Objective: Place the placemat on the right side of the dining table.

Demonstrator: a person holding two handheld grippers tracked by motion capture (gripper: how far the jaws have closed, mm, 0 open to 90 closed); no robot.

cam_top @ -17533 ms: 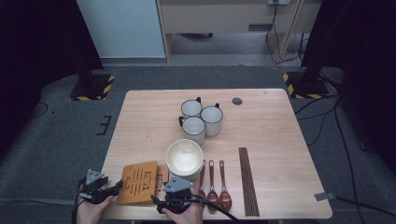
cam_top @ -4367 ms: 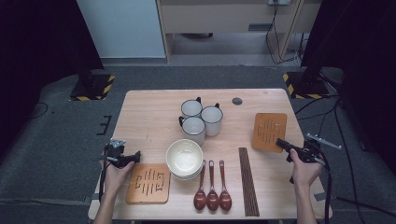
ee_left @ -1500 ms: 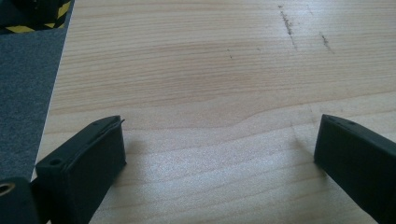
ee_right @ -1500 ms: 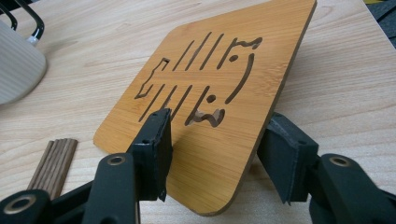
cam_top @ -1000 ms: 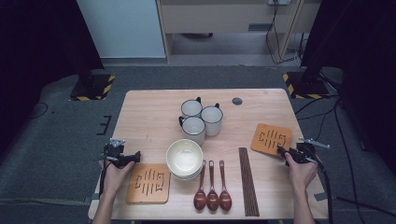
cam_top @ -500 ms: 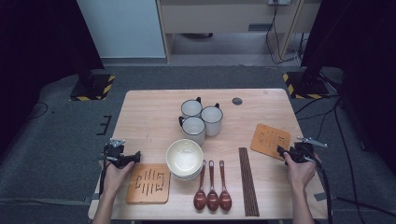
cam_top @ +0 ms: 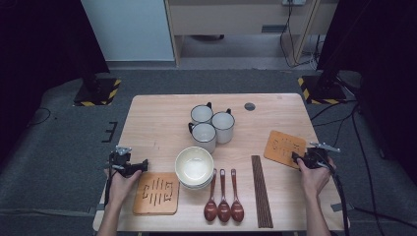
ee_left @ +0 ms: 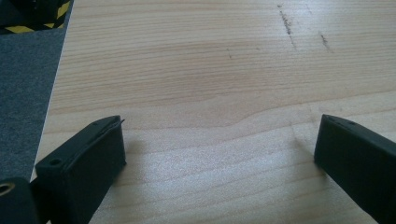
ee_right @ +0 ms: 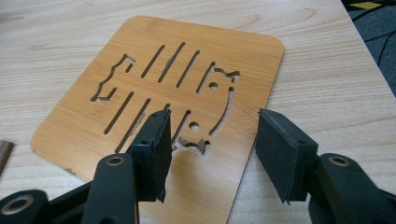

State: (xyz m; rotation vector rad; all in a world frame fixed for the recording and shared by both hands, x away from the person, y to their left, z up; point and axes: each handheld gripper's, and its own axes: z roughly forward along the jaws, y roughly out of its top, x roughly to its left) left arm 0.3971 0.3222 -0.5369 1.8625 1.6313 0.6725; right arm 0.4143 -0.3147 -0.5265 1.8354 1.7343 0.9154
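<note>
**A:** Right gripper view first. What is there?

**B:** A flat wooden mat (ee_right: 159,88) with a cut-out pattern. It lies flat on the worktop (ee_right: 327,88), near the right edge. The right hand-held gripper (ee_right: 210,135) is right over its near corner. One jaw is above the mat and the other is above the bare wood beside it. The jaws have just been closing a little, but they are apart and not squeezing the mat.

**A:** And from the high view?

**B:** A row of dark chopsticks (cam_top: 261,189) lies to the left of that mat. Then come three brown spoons (cam_top: 224,196), a white bowl (cam_top: 194,166) and three mugs (cam_top: 211,125) behind it.

**A:** What about the other side?

**B:** A second mat (cam_top: 156,192) lies near the front edge. The left hand-held gripper (cam_top: 142,165) is just beside its far corner. Its jaws are wide apart with nothing between them, just bare wood.
</note>
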